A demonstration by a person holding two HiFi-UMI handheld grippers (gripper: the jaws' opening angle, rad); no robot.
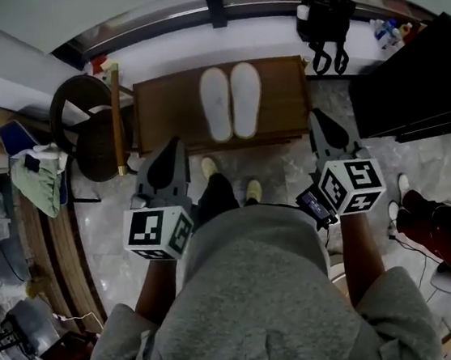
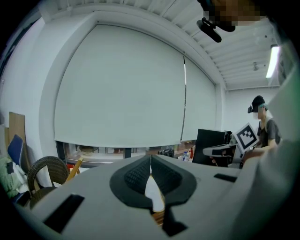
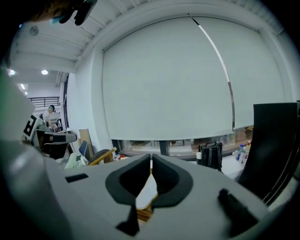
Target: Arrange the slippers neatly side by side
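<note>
Two white slippers (image 1: 229, 102) lie side by side, soles up, on a low brown wooden table (image 1: 162, 102) in the head view. My left gripper (image 1: 175, 144) hangs in front of the table's near edge, apart from the slippers, with its jaws shut on nothing. My right gripper (image 1: 318, 115) is off the table's right end, also shut and empty. In the left gripper view the dark pads (image 2: 136, 178) meet at their tips, and a white sliver of slipper (image 2: 153, 194) shows low between them. The right gripper view shows the same: pads (image 3: 166, 178) together, a strip of slipper (image 3: 147, 193) behind.
A black bag (image 1: 325, 20) and bottles (image 1: 388, 28) stand at the back wall. A round wicker chair (image 1: 85, 125) and a wooden stick (image 1: 116, 121) are left of the table, and a black cabinet (image 1: 426, 77) is to the right. A person's legs (image 1: 432, 225) are at far right.
</note>
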